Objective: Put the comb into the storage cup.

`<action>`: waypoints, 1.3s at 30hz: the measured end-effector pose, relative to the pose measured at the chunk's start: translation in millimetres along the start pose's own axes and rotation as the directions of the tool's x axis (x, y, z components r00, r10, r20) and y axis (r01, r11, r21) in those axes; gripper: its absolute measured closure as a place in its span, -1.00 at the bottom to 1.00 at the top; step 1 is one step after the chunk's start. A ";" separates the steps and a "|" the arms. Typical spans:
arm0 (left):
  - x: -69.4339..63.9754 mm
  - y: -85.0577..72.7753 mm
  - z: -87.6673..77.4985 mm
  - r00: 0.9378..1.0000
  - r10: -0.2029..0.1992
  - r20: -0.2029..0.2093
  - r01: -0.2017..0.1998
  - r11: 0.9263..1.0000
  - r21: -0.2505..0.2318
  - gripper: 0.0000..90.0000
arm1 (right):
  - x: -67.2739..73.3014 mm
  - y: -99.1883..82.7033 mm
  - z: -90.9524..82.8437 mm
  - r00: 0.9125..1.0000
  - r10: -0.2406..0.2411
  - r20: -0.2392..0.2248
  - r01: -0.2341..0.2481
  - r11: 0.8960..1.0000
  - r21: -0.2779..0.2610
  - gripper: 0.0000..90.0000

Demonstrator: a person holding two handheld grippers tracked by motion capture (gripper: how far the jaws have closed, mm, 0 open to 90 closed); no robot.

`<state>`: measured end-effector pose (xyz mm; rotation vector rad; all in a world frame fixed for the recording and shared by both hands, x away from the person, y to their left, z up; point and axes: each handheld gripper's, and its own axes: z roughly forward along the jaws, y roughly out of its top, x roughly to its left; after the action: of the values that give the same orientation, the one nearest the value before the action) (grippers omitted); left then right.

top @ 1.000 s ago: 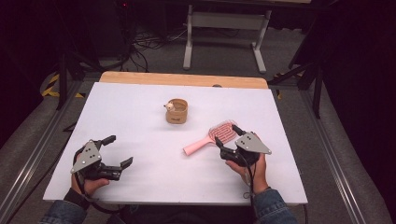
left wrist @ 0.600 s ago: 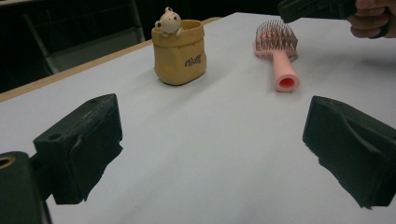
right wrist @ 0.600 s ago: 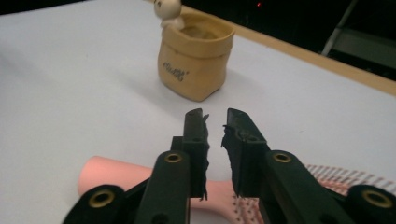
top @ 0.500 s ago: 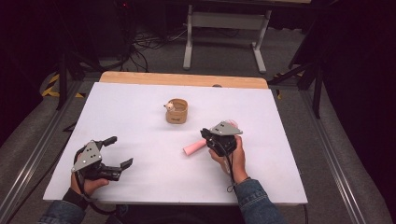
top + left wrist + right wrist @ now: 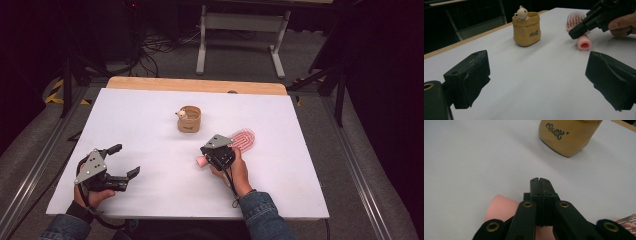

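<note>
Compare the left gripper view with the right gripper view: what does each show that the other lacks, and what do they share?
Left gripper view: the left gripper with its jaws open, the little bear on the yellow pot, the hollow handle end of the pink hairbrush, and the hand carrying the right gripper.
Right gripper view: a close look along the right gripper, whose jaws have just closed, pressed together with nothing between them, above the brush handle.
Both: the pot with its lettering, the hairbrush, the white table.
</note>
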<state>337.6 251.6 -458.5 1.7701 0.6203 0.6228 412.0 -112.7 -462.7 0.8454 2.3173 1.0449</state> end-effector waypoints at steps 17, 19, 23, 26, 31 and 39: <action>3.3 -2.0 1.6 1.000 -0.022 0.002 0.022 1.000 0.004 -0.83 | 1.4 4.9 12.9 0.999 0.002 -0.053 0.002 0.996 0.093 1.00; 3.0 -2.0 1.6 1.000 -0.021 0.002 0.021 1.000 0.006 -0.83 | 2.2 5.4 13.1 0.997 -0.003 -0.078 0.012 0.994 0.110 1.00; 3.2 -1.9 1.1 1.000 -0.022 -0.003 0.022 1.000 0.004 -0.83 | 2.0 5.6 11.1 0.995 -0.008 -0.099 0.021 0.991 0.131 1.00; 3.3 -1.9 0.8 1.000 -0.022 -0.006 0.022 1.000 0.004 -0.83 | -1.0 4.7 6.9 0.992 0.006 -0.125 0.013 0.988 0.153 1.00; 2.8 -0.8 0.5 1.000 -0.011 -0.004 0.012 1.000 0.006 -0.83 | 0.0 3.8 0.2 0.990 -0.017 -0.138 0.042 0.982 0.182 1.00; 2.2 -0.6 0.2 1.000 -0.008 -0.003 0.008 1.000 0.008 -0.83 | 0.1 -2.3 -16.1 0.980 -0.060 -0.188 0.103 0.967 0.231 1.00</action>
<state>339.3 253.2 -458.9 1.7737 0.6332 0.6183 401.1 -121.9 -454.8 0.7619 2.6478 0.8472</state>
